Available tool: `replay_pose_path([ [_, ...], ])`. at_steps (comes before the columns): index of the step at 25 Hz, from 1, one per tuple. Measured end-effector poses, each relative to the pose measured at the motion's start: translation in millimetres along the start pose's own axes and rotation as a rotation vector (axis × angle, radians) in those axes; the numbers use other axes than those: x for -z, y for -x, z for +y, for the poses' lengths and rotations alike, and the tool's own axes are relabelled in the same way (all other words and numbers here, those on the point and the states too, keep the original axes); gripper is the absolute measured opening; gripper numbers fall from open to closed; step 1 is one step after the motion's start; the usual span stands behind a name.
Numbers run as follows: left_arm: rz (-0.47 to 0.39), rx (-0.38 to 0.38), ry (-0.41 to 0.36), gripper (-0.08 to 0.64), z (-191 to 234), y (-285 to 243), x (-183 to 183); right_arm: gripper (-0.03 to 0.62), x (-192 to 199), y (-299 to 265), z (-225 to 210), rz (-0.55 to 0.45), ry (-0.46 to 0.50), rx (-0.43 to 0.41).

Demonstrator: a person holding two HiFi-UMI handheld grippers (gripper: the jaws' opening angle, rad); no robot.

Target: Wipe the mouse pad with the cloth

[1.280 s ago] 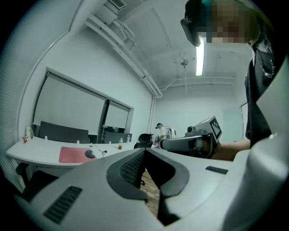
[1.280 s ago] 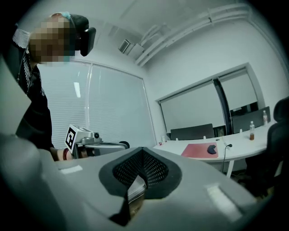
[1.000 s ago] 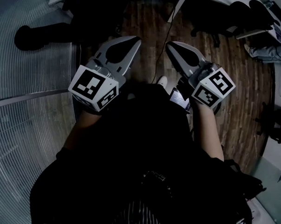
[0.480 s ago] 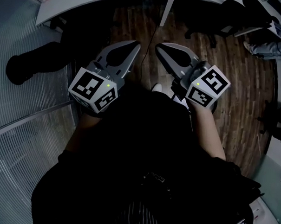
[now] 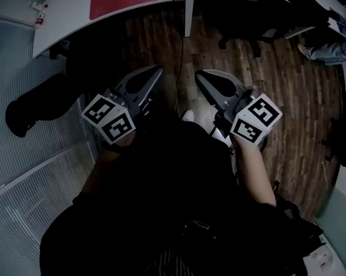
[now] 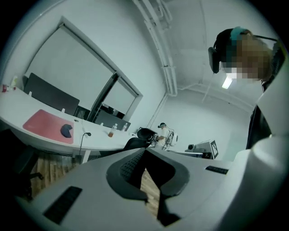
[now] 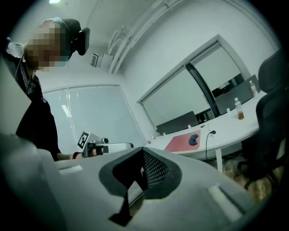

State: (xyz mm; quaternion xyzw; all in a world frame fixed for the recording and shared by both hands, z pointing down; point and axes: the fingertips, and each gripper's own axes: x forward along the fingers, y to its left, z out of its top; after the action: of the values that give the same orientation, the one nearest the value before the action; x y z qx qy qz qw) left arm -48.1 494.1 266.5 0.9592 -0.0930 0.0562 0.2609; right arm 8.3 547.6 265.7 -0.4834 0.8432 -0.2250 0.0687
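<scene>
Red mouse pad (image 5: 124, 0) on white worktop (image 5: 64, 18), small dark object (image 6: 66, 131) on it, well apart from both grippers. Left gripper (image 5: 157, 70): jaws together, empty. Right gripper (image 5: 200, 75): jaws together, empty.

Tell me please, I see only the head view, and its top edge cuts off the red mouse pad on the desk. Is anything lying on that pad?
Observer: Yes. The left gripper view shows a small dark lump on the mouse pad, toward its right end. I cannot tell whether it is the cloth.
Operator: Do the grippers hold anything?
Observer: No. In their own views the left gripper and the right gripper have their fingers shut, with nothing between them.
Operator: What else is on the desk?
Observer: A bottle with some orange drink stands further along the desk, apart from the pad.
</scene>
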Motion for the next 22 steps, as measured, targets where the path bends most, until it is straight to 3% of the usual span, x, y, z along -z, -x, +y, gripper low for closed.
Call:
replay_pose_path([
  [2,0.026,0.026,-0.03,0.0,-7,-12,4,-0.003,-6,7,-13,-0.016,-0.011,0.011],
  [5,0.064,0.053,-0.137,0.0,-16,-26,-1,-0.003,-18,9,-28,-0.052,-0.019,0.033],
  [9,0.048,-0.059,-0.24,0.0,4,-32,-29,-0.003,-48,0,-42,-0.122,0.007,0.096],
  [11,0.008,-0.101,-0.201,0.0,14,-35,-46,-0.003,-71,-12,-41,-0.148,0.028,0.091],
  [14,-0.066,-0.068,-0.131,-0.002,23,-45,-74,-0.003,-117,-31,-34,-0.216,0.072,0.072],
  [17,-0.106,-0.032,-0.178,-0.002,43,-54,-107,-0.003,-151,-43,-33,-0.252,0.113,0.085],
  [22,-0.112,0.049,-0.241,0.0,89,-84,-144,-0.003,-184,-64,-62,-0.234,0.176,0.176],
])
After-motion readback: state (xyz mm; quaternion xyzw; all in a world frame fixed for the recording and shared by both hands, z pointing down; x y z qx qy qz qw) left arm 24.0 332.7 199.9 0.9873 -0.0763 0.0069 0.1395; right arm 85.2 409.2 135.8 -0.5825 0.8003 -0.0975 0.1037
